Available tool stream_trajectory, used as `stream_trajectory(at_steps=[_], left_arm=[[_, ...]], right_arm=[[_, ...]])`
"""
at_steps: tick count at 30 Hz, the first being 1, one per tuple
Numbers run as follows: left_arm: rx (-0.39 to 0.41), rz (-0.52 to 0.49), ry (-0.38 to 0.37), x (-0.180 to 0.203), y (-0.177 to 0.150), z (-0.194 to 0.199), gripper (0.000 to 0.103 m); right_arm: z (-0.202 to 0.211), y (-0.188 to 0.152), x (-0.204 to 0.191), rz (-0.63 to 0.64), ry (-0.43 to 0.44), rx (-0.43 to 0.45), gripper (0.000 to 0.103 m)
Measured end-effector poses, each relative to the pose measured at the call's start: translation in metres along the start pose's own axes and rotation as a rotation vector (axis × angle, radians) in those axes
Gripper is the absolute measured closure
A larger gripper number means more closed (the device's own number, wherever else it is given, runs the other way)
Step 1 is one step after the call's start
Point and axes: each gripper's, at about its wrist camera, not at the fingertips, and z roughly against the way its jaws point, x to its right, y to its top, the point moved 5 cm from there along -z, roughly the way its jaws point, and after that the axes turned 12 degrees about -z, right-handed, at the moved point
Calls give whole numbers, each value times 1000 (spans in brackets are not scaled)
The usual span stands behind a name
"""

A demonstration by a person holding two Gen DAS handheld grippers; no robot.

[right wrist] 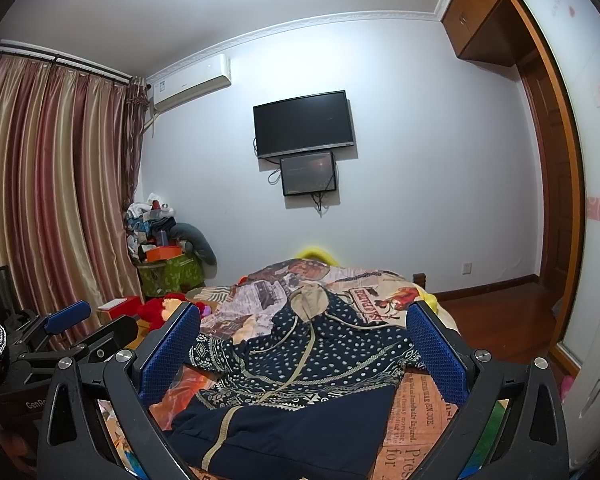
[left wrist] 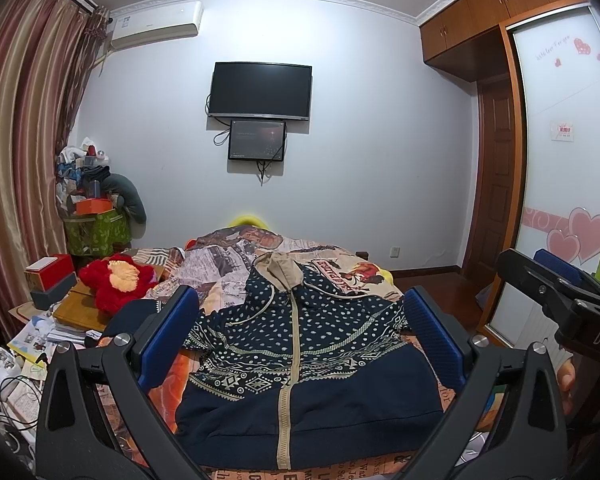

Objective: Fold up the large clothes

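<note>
A navy zip hoodie (left wrist: 300,360) with white dots, patterned bands and a beige hood lies flat, front up, on the bed; it also shows in the right wrist view (right wrist: 300,380). My left gripper (left wrist: 300,332) is open and empty, held above the hoodie's hem end, its blue pads wide apart. My right gripper (right wrist: 302,344) is open and empty too, above the same end, a little to the right. The right gripper shows at the right edge of the left wrist view (left wrist: 560,280); the left gripper shows at the left of the right wrist view (right wrist: 68,316).
The bed has a newspaper-print cover (left wrist: 228,264). A red plush toy (left wrist: 118,280) and boxes, papers and cables (left wrist: 40,320) crowd its left side. A wardrobe (left wrist: 560,160) stands at the right; curtains (left wrist: 20,140) hang at the left. A TV (left wrist: 260,90) hangs on the far wall.
</note>
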Motion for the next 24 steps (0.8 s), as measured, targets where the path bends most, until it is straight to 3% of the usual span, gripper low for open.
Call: stream_trajectory(at_steps=[18, 24], left_arm=[[-4, -1, -4, -1, -3, -1, 0], [-51, 8, 4, -7, -12, -20, 0]], right_arm=[[-7, 5, 6, -2, -5, -8, 0], [-21, -3, 6, 10, -10, -29, 0]])
